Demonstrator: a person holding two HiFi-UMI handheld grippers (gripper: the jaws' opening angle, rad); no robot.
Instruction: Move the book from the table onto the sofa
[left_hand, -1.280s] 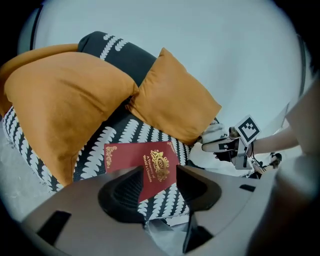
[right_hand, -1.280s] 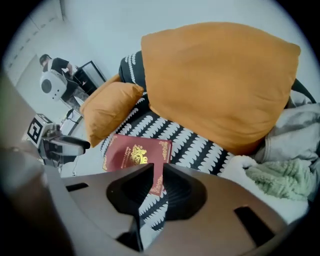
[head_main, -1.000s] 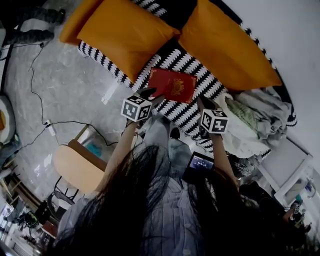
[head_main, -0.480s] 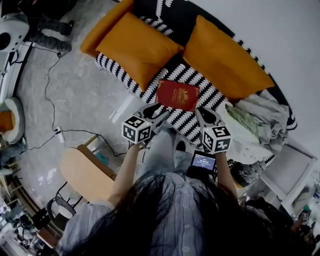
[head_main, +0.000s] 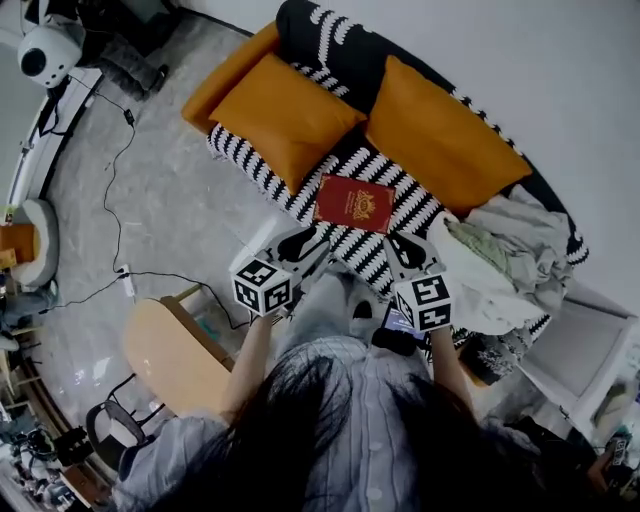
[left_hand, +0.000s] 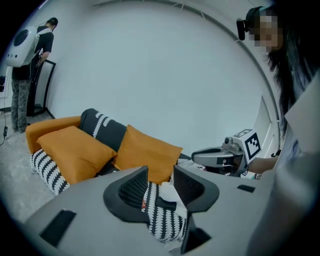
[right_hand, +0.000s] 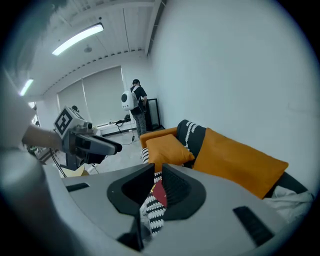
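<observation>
The red book (head_main: 354, 203) lies flat on the black-and-white striped sofa seat (head_main: 420, 207), free of both grippers. My left gripper (head_main: 305, 243) hangs short of the seat's front edge, below and left of the book. Its jaws have just been closing and stand partly open with nothing between them (left_hand: 160, 185). My right gripper (head_main: 400, 247) hovers below and right of the book. Its jaws have just been closing to a narrow slit, also with nothing in it (right_hand: 157, 182). Through that slit a strip of the book (right_hand: 160, 193) shows.
Two orange cushions (head_main: 285, 115) (head_main: 445, 135) lean on the sofa back. A heap of pale cloth (head_main: 510, 250) fills the sofa's right end. A wooden chair (head_main: 170, 350) and cables (head_main: 110, 200) are on the floor at left. A person with a white backpack (left_hand: 27, 65) stands far off.
Both grippers have drawn back from the book and risen; the book stays on the seat. The left jaws stand closer together than before.
</observation>
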